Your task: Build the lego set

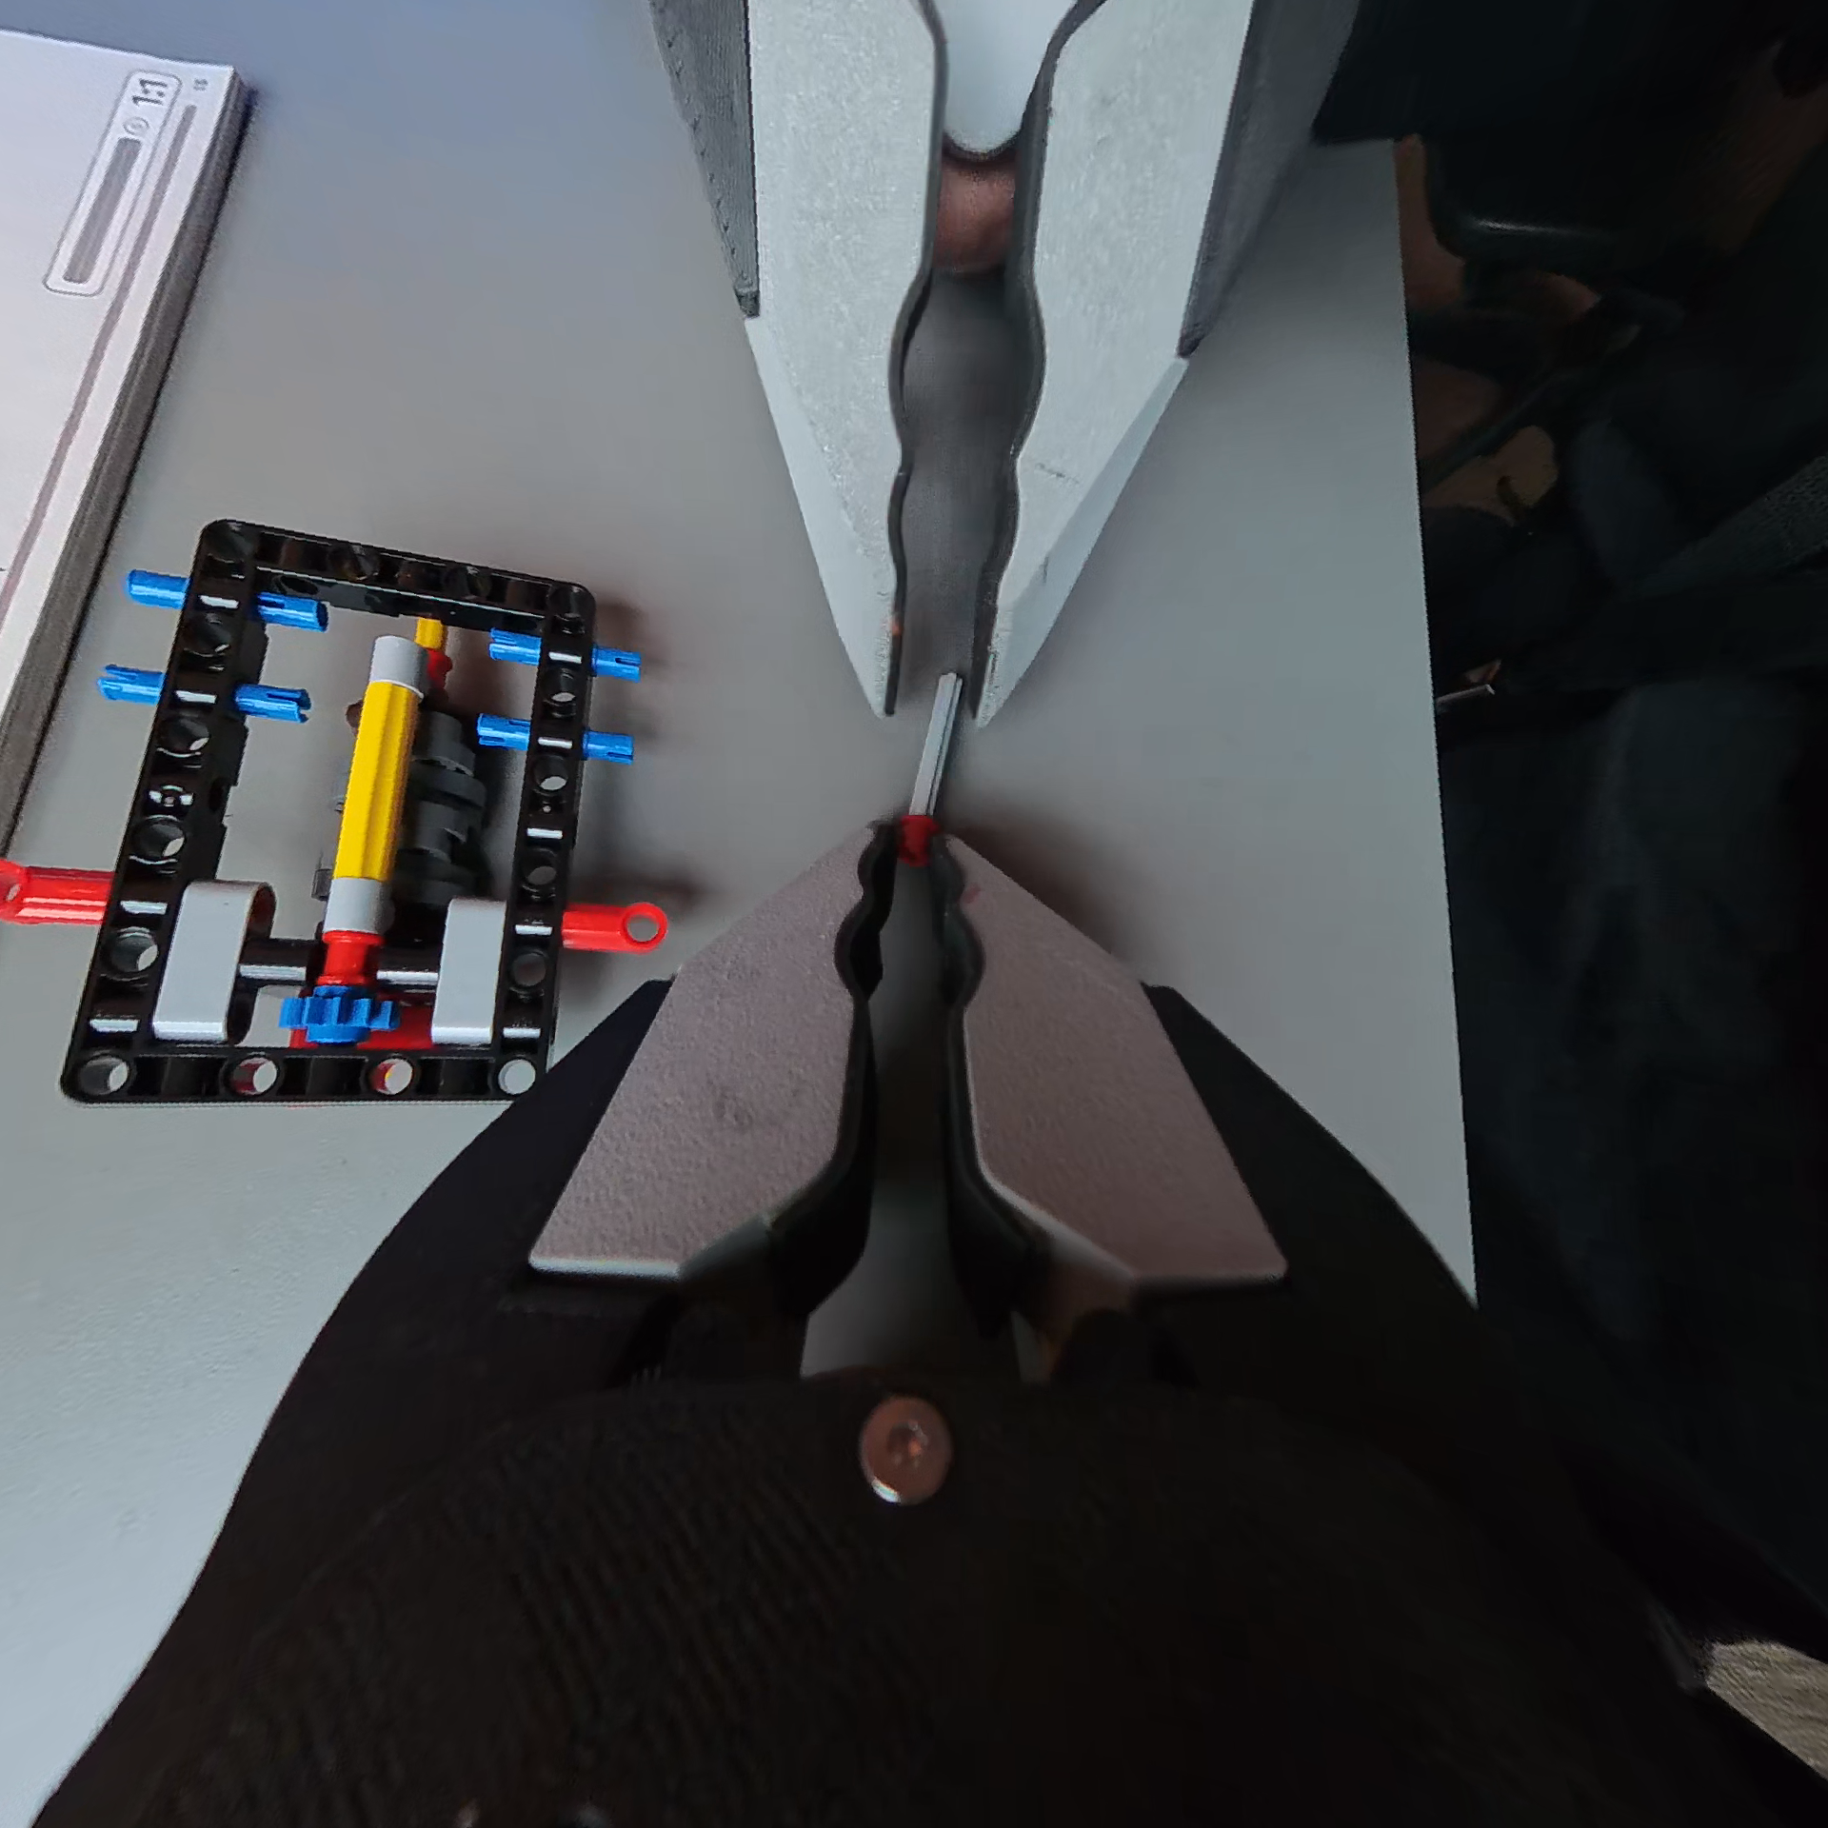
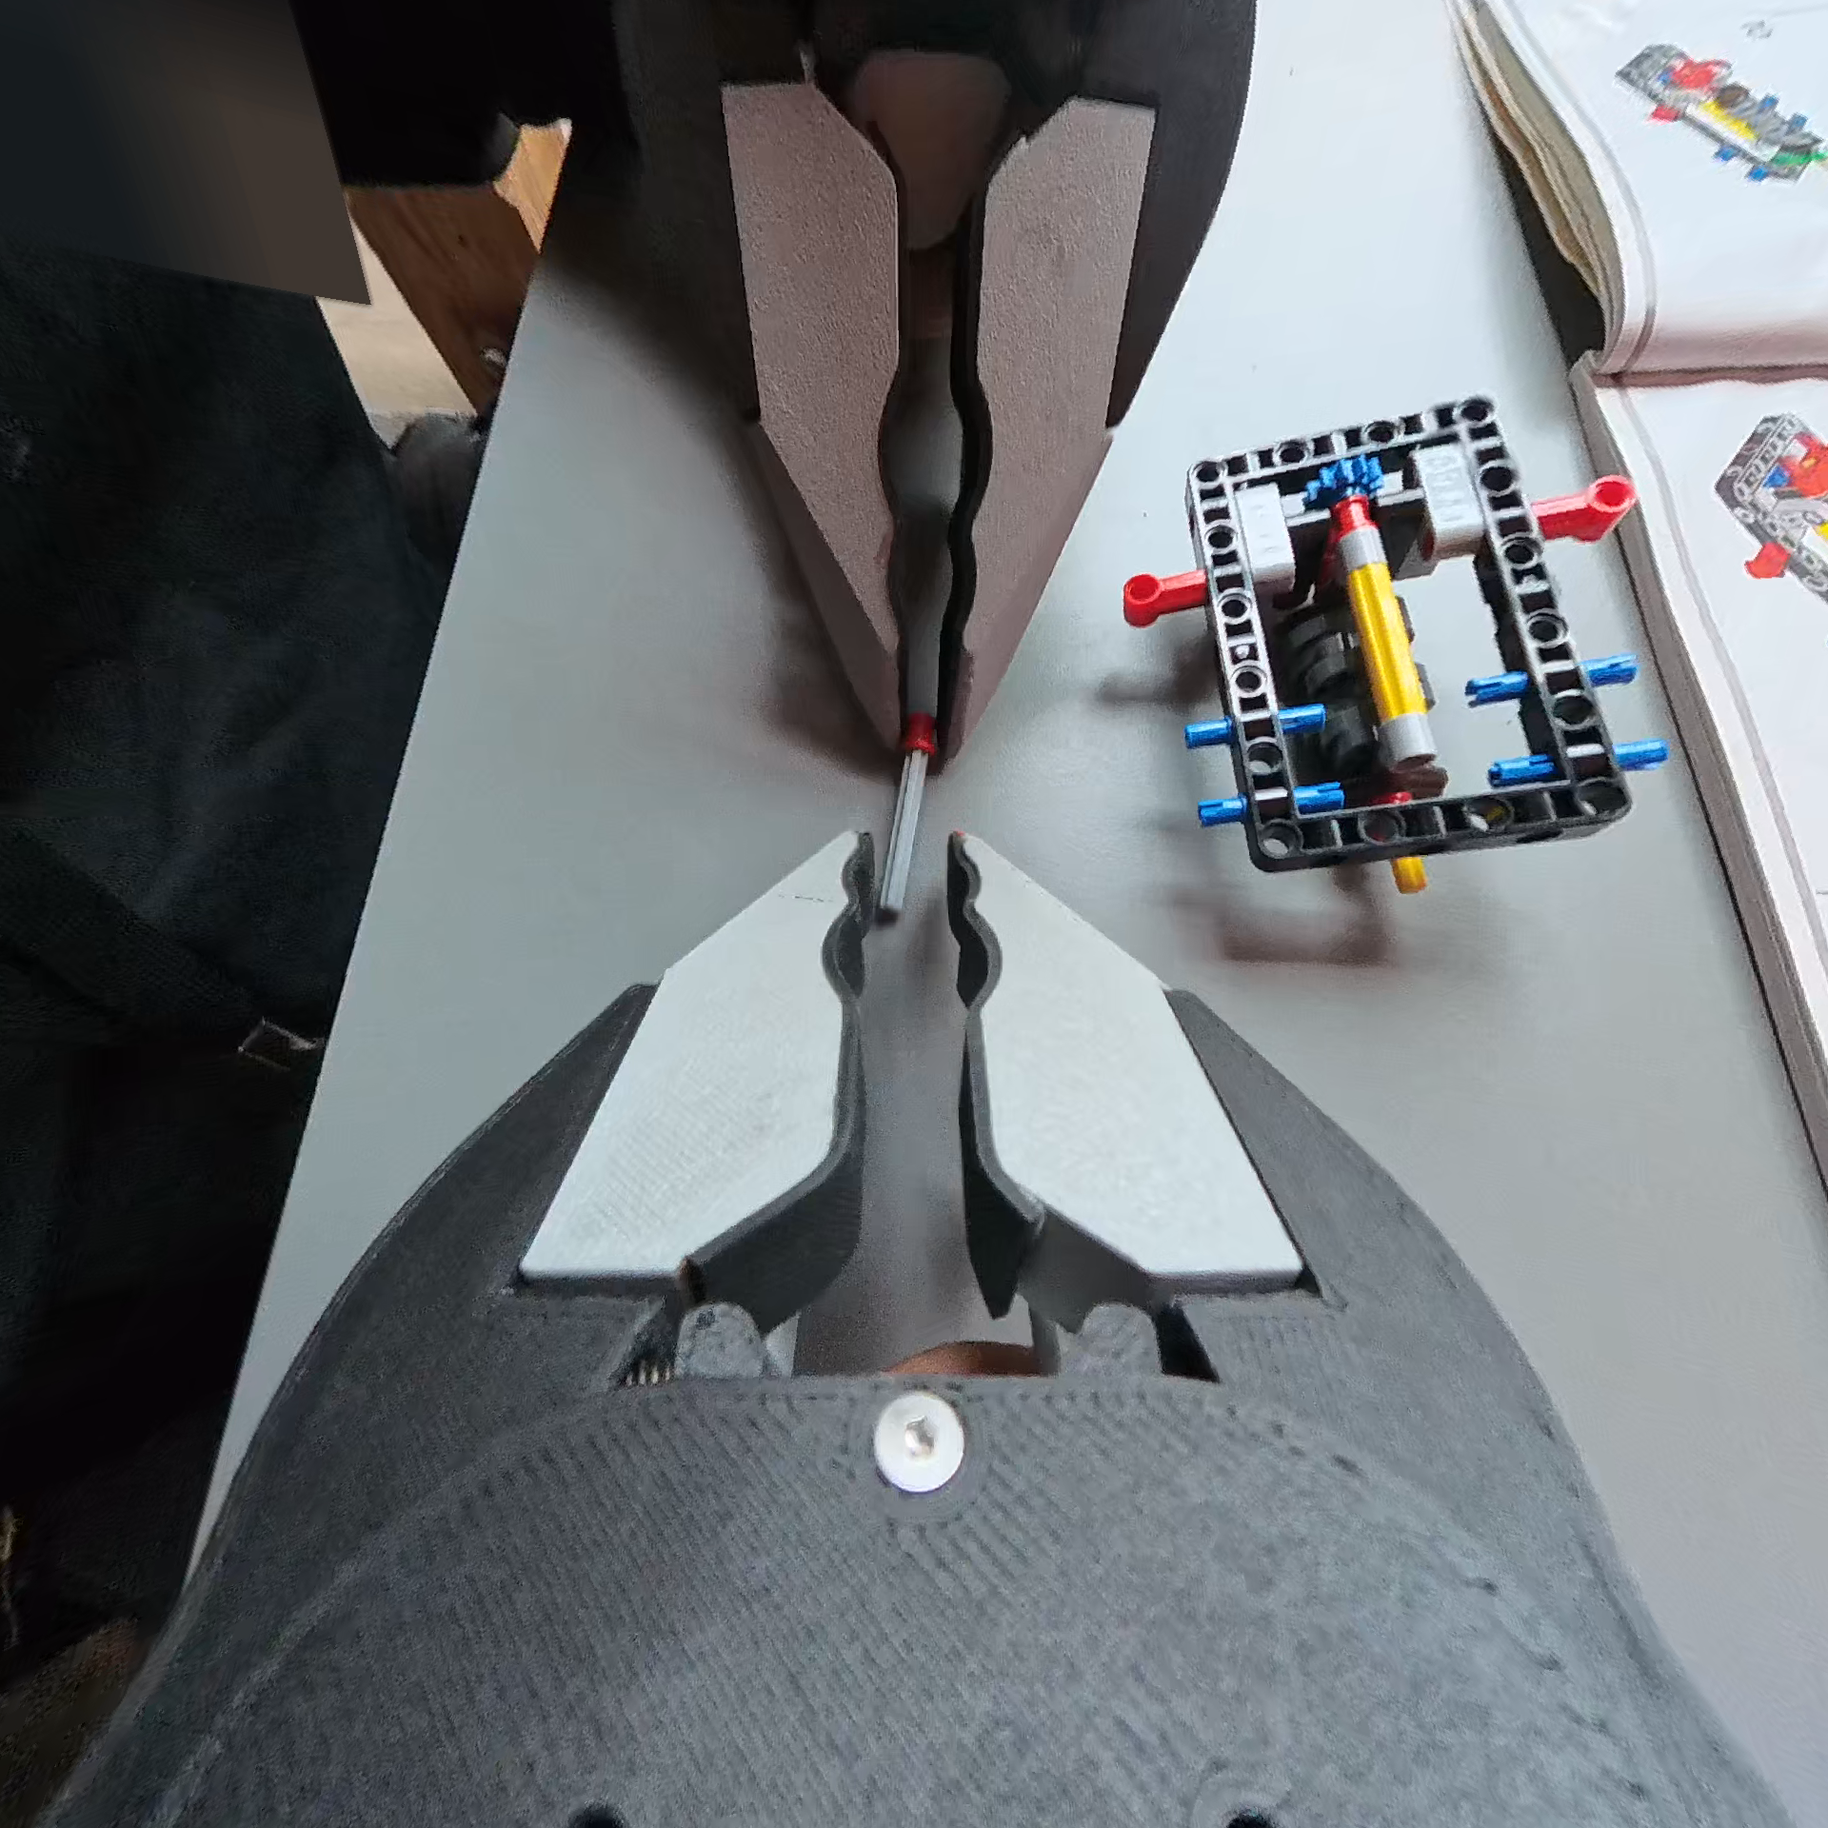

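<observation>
Nearest in the left wrist view: left gripper (image 1: 912,841), black shell and grey fingers, pinched shut on a small red plastic bush (image 1: 915,839) and on the thin grey plastic axle (image 1: 938,752) threaded through it. Axle held up off the smooth grey table (image 1: 495,346), pointing away from the camera. Just beyond, right gripper (image 1: 940,697) reaching in from the opposite side, its tips around the axle's far end.

Nearest in the right wrist view: right gripper (image 2: 908,841) slightly parted, gap wider than the axle (image 2: 905,831), with the axle's free end between the tips and close against one dark wavy pad (image 2: 851,890); no clamping on it. Past that, left gripper (image 2: 925,742) head-on, red bush (image 2: 918,734) right at its tips, the rest of the axle running back between its pads.

Farther out, off to the side and well apart from both grippers, flat on the table: black rectangular plastic beam frame (image 1: 158,841) (image 2: 1241,643), partly built. Inside it a yellow plastic tube (image 1: 376,781) (image 2: 1380,643) with grey end sleeves, beside dark round parts. At one end a small blue gear (image 1: 331,1014) (image 2: 1340,480) between two light grey blocks (image 1: 208,969). Short blue pins (image 1: 504,732) (image 2: 1301,717) through both long sides, a red stopper rod (image 1: 613,925) (image 2: 1583,514) sticking out on each side.

Farthest, beyond the frame: paper instruction booklet (image 1: 99,297) (image 2: 1682,247), lying open in the right wrist view with coloured build pictures.
</observation>
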`<action>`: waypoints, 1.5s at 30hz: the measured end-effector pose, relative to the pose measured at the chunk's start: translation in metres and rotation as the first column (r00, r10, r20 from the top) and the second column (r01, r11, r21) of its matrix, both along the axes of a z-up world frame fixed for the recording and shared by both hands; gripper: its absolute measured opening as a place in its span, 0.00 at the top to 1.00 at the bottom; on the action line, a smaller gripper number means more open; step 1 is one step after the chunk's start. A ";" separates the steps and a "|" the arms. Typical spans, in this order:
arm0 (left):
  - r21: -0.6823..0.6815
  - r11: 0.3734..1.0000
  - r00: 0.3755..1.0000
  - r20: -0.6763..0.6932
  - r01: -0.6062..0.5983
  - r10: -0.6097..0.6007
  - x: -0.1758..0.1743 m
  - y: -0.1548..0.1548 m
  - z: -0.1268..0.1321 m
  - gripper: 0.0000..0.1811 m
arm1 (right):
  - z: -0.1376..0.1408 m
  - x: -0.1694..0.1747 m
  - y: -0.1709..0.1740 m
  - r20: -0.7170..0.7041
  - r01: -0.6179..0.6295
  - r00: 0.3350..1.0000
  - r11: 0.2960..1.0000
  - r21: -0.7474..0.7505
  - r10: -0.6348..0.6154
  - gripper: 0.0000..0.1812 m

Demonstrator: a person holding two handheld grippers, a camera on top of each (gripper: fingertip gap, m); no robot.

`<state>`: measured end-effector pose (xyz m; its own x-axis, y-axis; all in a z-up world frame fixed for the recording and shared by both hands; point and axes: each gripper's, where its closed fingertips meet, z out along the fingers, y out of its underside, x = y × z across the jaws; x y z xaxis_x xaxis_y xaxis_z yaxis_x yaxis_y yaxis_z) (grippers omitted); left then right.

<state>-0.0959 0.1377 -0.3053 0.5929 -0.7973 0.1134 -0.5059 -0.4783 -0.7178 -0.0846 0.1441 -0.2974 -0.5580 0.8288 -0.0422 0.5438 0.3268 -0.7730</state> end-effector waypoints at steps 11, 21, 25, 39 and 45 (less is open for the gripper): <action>0.025 1.000 1.000 -0.018 -0.007 0.008 -0.001 0.001 0.000 0.97 | -0.007 0.013 0.006 0.026 -0.026 0.999 0.999 0.046 0.025 0.98; 0.027 0.999 1.000 -0.023 -0.020 0.020 -0.002 0.002 0.000 0.97 | -0.007 0.011 0.005 0.024 -0.023 0.999 0.998 0.053 0.022 1.00; 0.024 0.999 0.999 -0.023 -0.022 0.022 -0.003 0.001 0.000 0.98 | -0.007 0.010 0.005 0.019 -0.015 1.000 0.998 0.062 0.014 1.00; 0.020 1.000 1.000 -0.016 -0.005 0.005 -0.004 0.000 0.000 0.97 | -0.008 0.010 0.006 0.016 -0.018 1.000 0.998 0.063 0.017 1.00; 0.018 1.000 1.000 -0.017 -0.005 0.005 -0.004 0.000 0.000 0.97 | -0.008 0.009 0.006 0.012 -0.015 1.000 0.997 0.072 0.014 1.00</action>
